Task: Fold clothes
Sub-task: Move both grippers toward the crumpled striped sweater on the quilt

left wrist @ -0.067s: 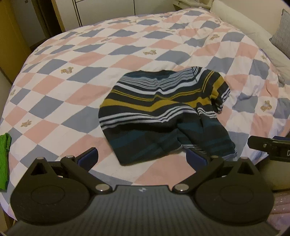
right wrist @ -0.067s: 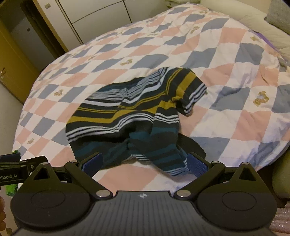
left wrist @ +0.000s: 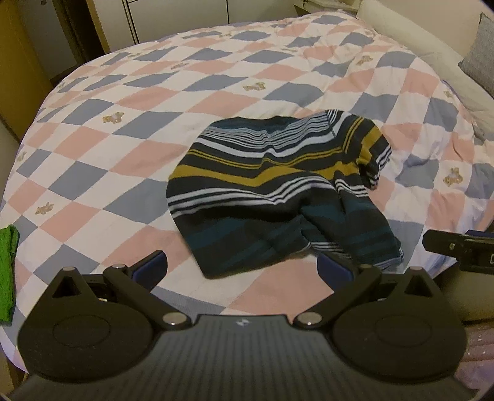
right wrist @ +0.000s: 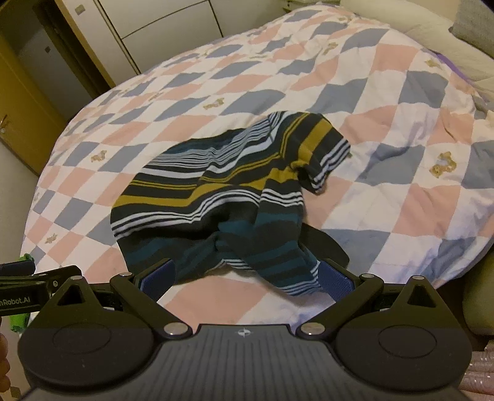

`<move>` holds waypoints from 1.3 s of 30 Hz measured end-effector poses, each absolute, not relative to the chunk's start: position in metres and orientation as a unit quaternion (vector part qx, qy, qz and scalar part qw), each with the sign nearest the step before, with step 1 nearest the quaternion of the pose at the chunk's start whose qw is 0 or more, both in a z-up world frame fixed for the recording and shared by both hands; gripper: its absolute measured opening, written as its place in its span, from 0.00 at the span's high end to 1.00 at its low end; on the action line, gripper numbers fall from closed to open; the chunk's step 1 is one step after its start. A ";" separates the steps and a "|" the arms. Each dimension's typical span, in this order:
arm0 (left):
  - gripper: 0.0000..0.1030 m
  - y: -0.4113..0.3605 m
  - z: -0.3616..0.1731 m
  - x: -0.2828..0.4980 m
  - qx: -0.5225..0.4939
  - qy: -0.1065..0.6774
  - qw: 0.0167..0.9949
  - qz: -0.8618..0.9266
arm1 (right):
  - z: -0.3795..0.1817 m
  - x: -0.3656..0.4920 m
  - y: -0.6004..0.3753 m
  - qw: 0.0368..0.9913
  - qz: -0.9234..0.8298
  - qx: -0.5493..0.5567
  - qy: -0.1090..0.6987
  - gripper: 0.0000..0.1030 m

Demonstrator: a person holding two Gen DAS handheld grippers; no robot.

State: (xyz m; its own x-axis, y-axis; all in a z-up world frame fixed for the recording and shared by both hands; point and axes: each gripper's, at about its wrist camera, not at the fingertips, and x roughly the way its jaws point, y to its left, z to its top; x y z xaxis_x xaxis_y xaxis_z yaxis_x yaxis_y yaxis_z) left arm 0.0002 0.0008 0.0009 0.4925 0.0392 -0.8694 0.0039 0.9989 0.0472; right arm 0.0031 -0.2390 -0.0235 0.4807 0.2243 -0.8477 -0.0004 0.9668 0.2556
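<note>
A checkered quilt covers the bed below white cabinets.

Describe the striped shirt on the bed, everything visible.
The striped shirt is a soft knit garment with dark, teal, white and mustard bands. It lies crumpled and unfolded on the checked quilt, near the bed's front edge. One short sleeve sticks out on the right, and the near hem is bunched and twisted. Both the left gripper and right gripper are open just short of the hem; neither holds it. Only the quilt visibly touches it.
</note>
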 end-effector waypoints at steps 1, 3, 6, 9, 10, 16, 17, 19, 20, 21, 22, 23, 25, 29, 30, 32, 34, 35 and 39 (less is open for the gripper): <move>0.01 0.001 0.001 0.000 0.022 0.503 0.864 0.010 | -0.022 0.004 -0.238 0.853 0.067 0.112 0.506 0.02; 0.01 -0.002 0.000 -0.008 0.025 0.491 0.871 0.013 | -0.019 0.005 -0.237 0.852 0.068 0.114 0.506 0.02; 0.01 -0.010 -0.005 -0.008 0.032 0.507 0.861 0.010 | -0.015 0.004 -0.236 0.853 0.066 0.112 0.505 0.02; 0.01 -0.010 -0.007 -0.009 0.032 0.513 0.858 0.008 | -0.023 -0.004 -0.239 0.855 0.065 0.110 0.503 0.02; 0.01 -0.009 -0.008 -0.009 0.033 0.515 0.856 0.007 | -0.026 -0.006 -0.243 0.855 0.065 0.111 0.503 0.02; 0.01 -0.008 -0.010 -0.011 0.033 0.519 0.854 0.014 | -0.029 -0.012 -0.248 0.852 0.063 0.102 0.510 0.02; 0.01 -0.008 -0.010 -0.012 0.032 0.520 0.854 0.013 | -0.029 -0.012 -0.247 0.851 0.062 0.100 0.511 0.02; 0.01 -0.008 -0.010 -0.011 0.031 0.520 0.853 0.014 | -0.030 -0.015 -0.249 0.851 0.062 0.100 0.511 0.02; 0.01 -0.007 -0.010 -0.011 0.032 0.520 0.853 0.014 | -0.030 -0.015 -0.249 0.851 0.061 0.099 0.512 0.02; 0.01 -0.007 -0.010 -0.011 0.032 0.520 0.853 0.014 | -0.030 -0.014 -0.249 0.850 0.061 0.099 0.513 0.02; 0.01 -0.006 -0.010 -0.010 0.032 0.520 0.853 0.014 | -0.029 -0.013 -0.248 0.850 0.060 0.098 0.515 0.02; 0.01 -0.006 -0.010 -0.010 0.032 0.520 0.853 0.014 | -0.029 -0.013 -0.247 0.849 0.059 0.097 0.515 0.02; 0.01 -0.005 -0.010 -0.010 0.032 0.520 0.854 0.014 | -0.029 -0.012 -0.245 0.848 0.059 0.095 0.517 0.02; 0.01 -0.003 -0.010 -0.008 0.033 0.520 0.854 0.014 | -0.027 -0.011 -0.240 0.847 0.060 0.091 0.520 0.02; 0.01 -0.002 -0.010 -0.008 0.033 0.520 0.854 0.014 | -0.028 -0.011 -0.239 0.847 0.060 0.090 0.521 0.02; 0.01 0.000 -0.012 -0.006 0.032 0.521 0.853 0.015 | -0.028 -0.011 -0.237 0.846 0.061 0.087 0.523 0.02; 0.01 0.002 -0.013 -0.004 0.031 0.523 0.852 0.016 | -0.029 -0.010 -0.235 0.845 0.062 0.084 0.524 0.02; 0.01 0.003 -0.014 -0.003 0.031 0.524 0.851 0.017 | -0.028 -0.009 -0.233 0.844 0.062 0.082 0.526 0.02; 0.01 0.008 -0.017 0.001 0.029 0.527 0.849 0.019 | -0.029 -0.005 -0.224 0.842 0.064 0.074 0.531 0.02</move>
